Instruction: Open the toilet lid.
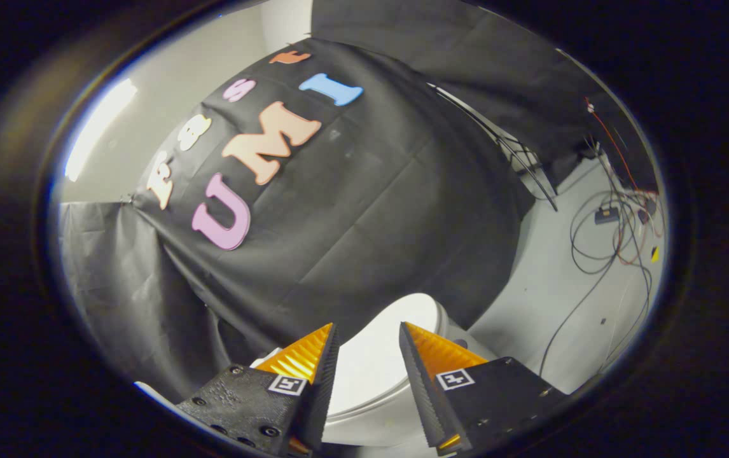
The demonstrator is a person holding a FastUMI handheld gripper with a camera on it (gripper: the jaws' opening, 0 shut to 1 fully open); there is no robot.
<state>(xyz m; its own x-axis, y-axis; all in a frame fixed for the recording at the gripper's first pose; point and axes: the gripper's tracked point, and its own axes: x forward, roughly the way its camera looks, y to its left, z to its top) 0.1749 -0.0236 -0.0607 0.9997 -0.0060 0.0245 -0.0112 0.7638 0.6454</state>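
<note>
Our tool [367, 337] hangs with its fingers spread, pinching nothing, and the closed toilet lid [374, 362] lies just beyond and between the tips, toward 12 o'clock of them. We judge the main risk to be the tilt: our view is rolled, so a finger could skid across the smooth lid instead of catching its front edge. Cables [600, 254] trail over the floor [542, 286] at 2 o'clock, well apart, a snag only if we drift there. We can read no brand on the toilet; each finger carries a small square marker without legible writing.
</note>
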